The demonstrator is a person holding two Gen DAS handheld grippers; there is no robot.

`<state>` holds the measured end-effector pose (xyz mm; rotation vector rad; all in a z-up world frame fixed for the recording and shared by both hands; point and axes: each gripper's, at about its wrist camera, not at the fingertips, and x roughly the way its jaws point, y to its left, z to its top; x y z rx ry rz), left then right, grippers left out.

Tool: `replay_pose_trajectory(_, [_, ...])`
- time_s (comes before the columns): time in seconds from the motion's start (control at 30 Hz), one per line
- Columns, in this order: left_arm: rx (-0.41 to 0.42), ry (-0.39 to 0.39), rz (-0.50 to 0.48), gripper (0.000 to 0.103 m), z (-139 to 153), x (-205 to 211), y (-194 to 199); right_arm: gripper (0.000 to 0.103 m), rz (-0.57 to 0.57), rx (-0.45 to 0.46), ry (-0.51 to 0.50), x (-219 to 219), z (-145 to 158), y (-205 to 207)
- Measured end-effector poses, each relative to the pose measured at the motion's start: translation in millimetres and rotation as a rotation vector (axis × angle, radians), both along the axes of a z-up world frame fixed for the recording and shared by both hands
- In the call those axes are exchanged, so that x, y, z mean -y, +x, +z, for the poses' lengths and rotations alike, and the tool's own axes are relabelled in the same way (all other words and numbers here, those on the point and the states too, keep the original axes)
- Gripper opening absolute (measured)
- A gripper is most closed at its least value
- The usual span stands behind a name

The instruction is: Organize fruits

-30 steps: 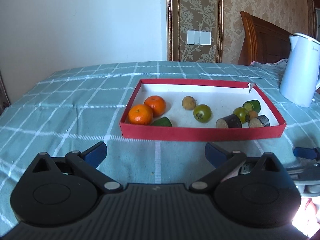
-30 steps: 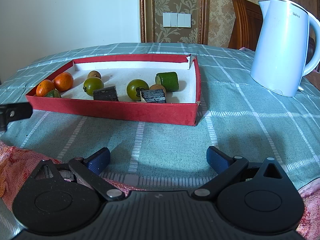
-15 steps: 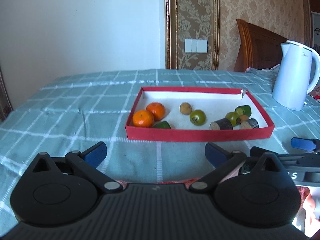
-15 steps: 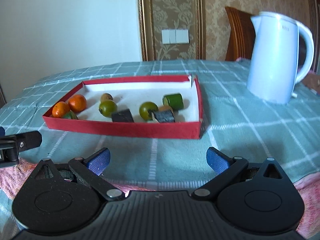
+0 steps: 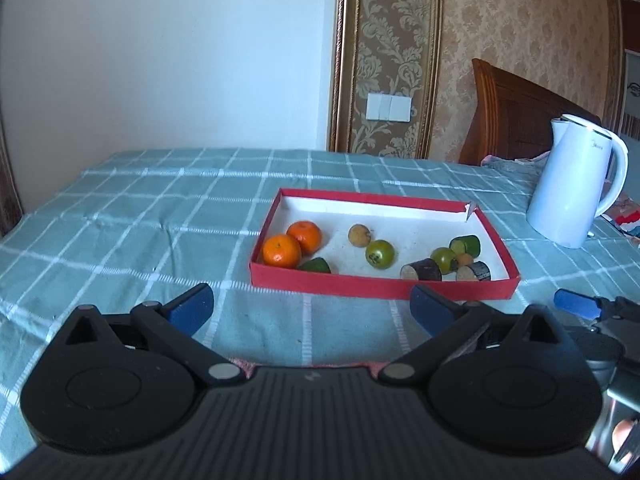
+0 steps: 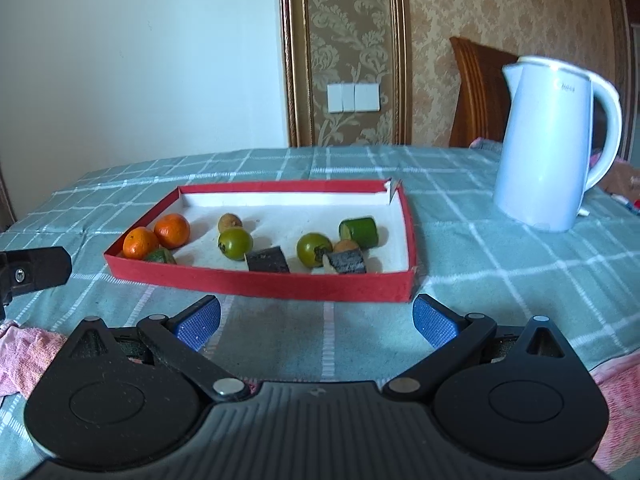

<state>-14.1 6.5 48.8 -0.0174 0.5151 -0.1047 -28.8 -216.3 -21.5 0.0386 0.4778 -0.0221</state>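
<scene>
A red tray [image 5: 380,286] [image 6: 256,282] with a white floor lies on the checked cloth. At its left end are two oranges [image 5: 281,250] [image 6: 140,243] and a green piece [image 5: 315,266]. Two green round fruits [image 5: 380,254] [image 6: 235,243], a small brown fruit [image 5: 359,235], dark cylinder pieces [image 5: 422,271] [image 6: 267,261] and a green cylinder [image 6: 359,231] lie toward the right. My left gripper [image 5: 310,308] and right gripper [image 6: 316,322] are both open and empty, in front of the tray's near wall.
A white electric kettle [image 5: 576,184] [image 6: 554,144] stands right of the tray. A pink cloth [image 6: 24,350] lies at the near table edge. A wooden headboard [image 5: 516,116] and the wall stand behind the table.
Both grippers have drawn back and up from the tray, which looks smaller and farther now. Both stay open and empty.
</scene>
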Motion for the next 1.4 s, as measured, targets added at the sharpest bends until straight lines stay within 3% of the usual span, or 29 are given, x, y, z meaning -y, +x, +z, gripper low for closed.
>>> replay_pose_trajectory(0.13, [0.005, 0.071, 0.045, 0.103, -2, 4, 0, 0.103, -0.008, 0.014, -0.029, -7, 5, -3])
replay_pose_trajectory(0.3, [-0.003, 0.064, 0.04, 0.103, -3, 3, -1, 0.103, -0.009, 0.023, -0.055, -14, 6, -5])
replay_pose_trajectory(0.47, [0.001, 0.11, 0.044, 0.103, -5, 8, -1, 0.103, -0.018, 0.012, -0.048, -15, 5, -3])
replay_pose_trajectory(1.4, [-0.015, 0.139, -0.001, 0.103, -10, 16, 2, 0.103, -0.008, -0.014, -0.052, -17, 0, 5])
